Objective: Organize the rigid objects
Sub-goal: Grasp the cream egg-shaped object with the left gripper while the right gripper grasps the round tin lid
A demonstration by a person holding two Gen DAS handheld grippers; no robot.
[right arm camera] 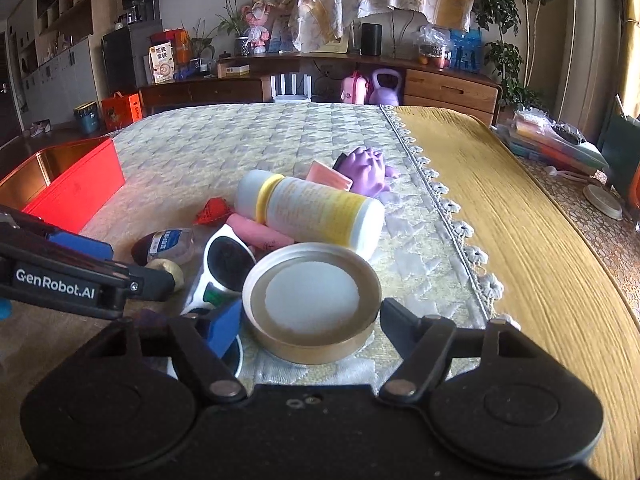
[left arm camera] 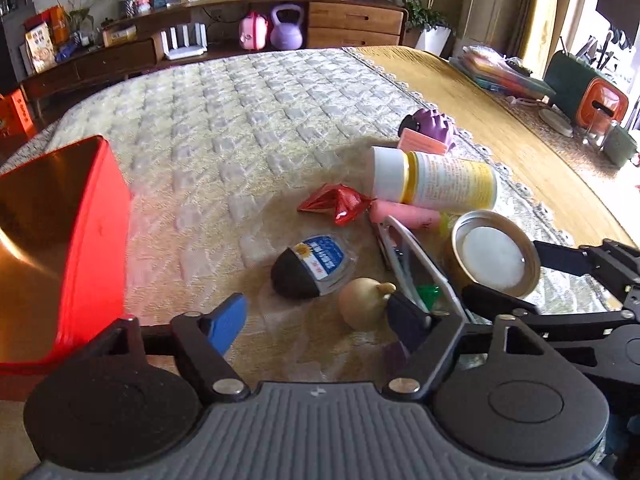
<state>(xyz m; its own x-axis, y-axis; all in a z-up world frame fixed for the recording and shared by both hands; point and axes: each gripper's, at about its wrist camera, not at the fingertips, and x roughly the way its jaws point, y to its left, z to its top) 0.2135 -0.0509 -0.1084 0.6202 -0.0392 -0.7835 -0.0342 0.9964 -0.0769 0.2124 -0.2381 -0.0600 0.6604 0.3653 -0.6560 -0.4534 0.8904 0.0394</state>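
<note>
The round gold metal tin lid with a white liner [right arm camera: 312, 304] sits near the quilted tabletop's lace-trimmed edge, touching the white sunglasses [right arm camera: 224, 264]. It looks light, stiff and slick-sided, so opposite points on its rim make the best hold. The right gripper [right arm camera: 310, 330] straddles it, jaws apart, pads not pressing. The left gripper [left arm camera: 320, 320] is apart too, with the small beige gourd-shaped object [left arm camera: 366, 302] just inside its right finger, ungripped.

Quilted table cover [left arm camera: 224, 128], red box [left arm camera: 92, 216], white bottle [right arm camera: 316, 212], round tin [right arm camera: 312, 308]
</note>
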